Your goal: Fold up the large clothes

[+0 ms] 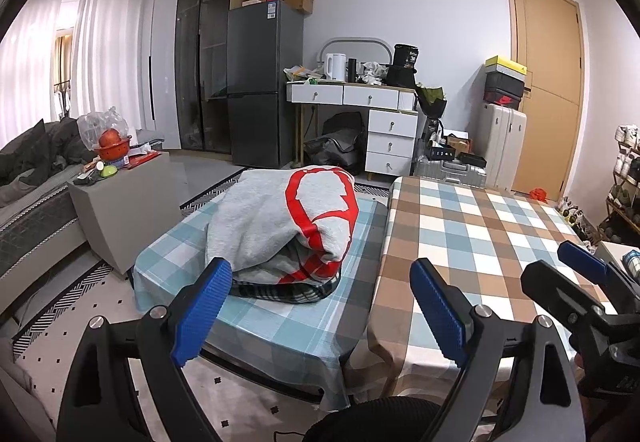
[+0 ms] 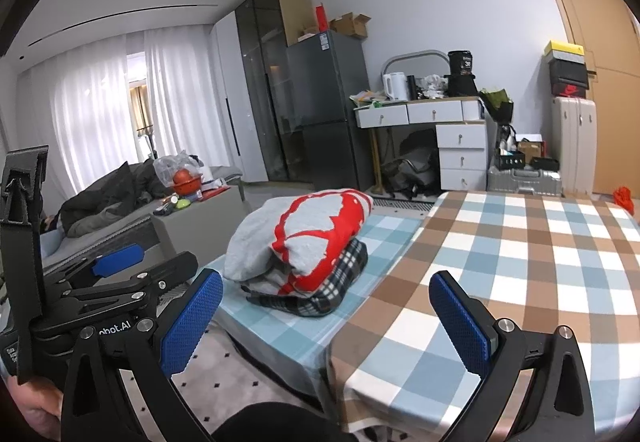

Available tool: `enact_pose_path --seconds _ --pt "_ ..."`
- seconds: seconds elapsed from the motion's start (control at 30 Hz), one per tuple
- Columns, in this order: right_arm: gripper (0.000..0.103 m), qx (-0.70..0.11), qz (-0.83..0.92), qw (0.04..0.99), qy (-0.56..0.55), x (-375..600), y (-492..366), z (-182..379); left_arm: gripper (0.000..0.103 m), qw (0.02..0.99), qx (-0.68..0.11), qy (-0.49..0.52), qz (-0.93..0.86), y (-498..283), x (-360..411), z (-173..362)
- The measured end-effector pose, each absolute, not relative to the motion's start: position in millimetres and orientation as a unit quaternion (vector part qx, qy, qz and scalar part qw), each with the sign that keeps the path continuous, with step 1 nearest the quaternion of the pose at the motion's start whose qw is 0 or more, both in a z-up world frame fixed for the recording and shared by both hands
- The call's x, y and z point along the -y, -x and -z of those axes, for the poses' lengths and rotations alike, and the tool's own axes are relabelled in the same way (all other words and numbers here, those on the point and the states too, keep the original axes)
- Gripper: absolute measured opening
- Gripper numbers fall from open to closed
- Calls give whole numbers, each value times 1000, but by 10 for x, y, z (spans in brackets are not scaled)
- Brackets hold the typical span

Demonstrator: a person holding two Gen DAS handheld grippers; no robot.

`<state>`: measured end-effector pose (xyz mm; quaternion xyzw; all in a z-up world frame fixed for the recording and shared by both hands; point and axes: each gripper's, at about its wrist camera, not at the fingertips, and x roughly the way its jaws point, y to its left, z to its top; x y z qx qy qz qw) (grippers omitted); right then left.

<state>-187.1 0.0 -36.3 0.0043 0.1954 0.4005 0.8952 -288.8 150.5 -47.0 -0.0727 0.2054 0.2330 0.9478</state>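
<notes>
A folded grey sweatshirt with a red print (image 1: 288,217) (image 2: 304,238) lies on top of a folded black-and-white plaid garment (image 1: 288,292) (image 2: 320,290). The stack rests on a low table with a teal checked cloth (image 1: 280,330) (image 2: 280,326). My left gripper (image 1: 320,306) hovers in front of the stack, open, nothing between its blue pads. My right gripper (image 2: 326,320) is also open and empty, held near the edge between the low table and the brown-and-blue checked table (image 1: 480,234) (image 2: 520,266). Each gripper shows at the edge of the other's view.
A grey side table (image 1: 120,209) with a red bowl (image 1: 113,145) stands left, beside a dark sofa (image 1: 36,169). At the back are a fridge (image 1: 260,81), a white desk with drawers (image 1: 372,113), suitcases (image 1: 504,137) and a wooden door (image 1: 548,81). A shoe rack (image 1: 624,177) is at the right.
</notes>
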Motion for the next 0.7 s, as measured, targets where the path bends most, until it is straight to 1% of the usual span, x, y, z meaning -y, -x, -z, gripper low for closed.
enact_pose_path --seconds 0.7 --pt "103 -196 -405 893 -10 -23 1944 359 88 948 -199 67 -238 2941 -1478 457"
